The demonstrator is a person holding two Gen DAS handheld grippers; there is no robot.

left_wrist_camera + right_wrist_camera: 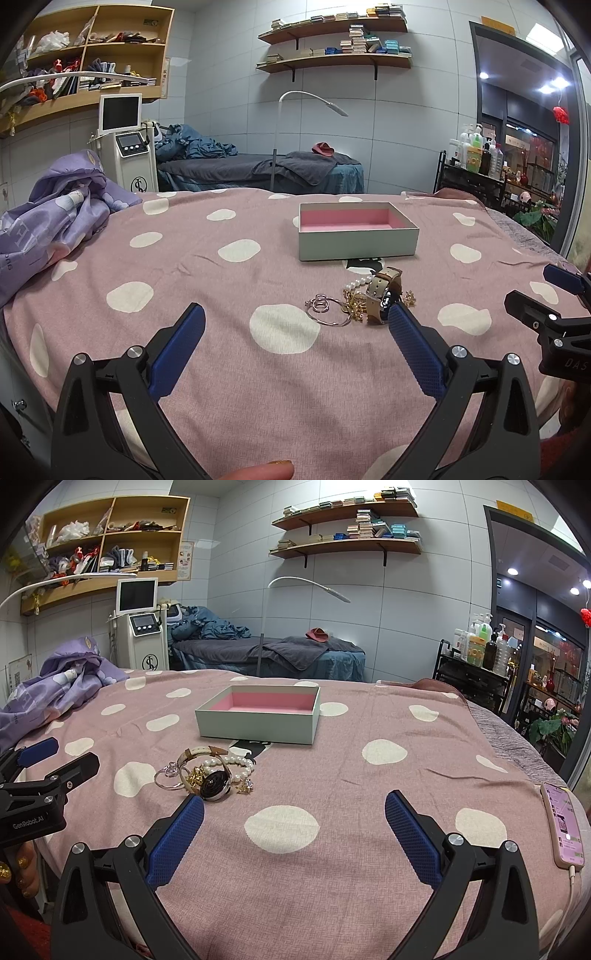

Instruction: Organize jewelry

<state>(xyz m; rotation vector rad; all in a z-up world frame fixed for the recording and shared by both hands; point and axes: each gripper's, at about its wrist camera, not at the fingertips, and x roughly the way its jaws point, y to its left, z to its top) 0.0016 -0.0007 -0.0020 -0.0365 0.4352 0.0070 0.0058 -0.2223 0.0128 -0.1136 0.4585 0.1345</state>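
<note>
Both grippers' jaws gape wide, holding nothing, near jewelry (210,775).

Grey-white tiled walls (424,602). Two curved wooden wall shelves (347,546) stacked with small boxes. Wooden cubby shelf unit (92,48) upper left, stuffed with cloths and clutter. White beauty machine with screen (142,624) stands below it. Treatment bed with dark grey-blue covers (266,170) along back wall, crumpled blue bedding at its head, red cloth on top. White arched floor lamp (295,587) leans over it. Black trolley with bottles (476,664) at right, by dark glass doorway (535,635) with ceiling spotlights beyond. Foreground: pink spotted bedspread (369,849), crumpled purple duvet (55,221) at left.
</note>
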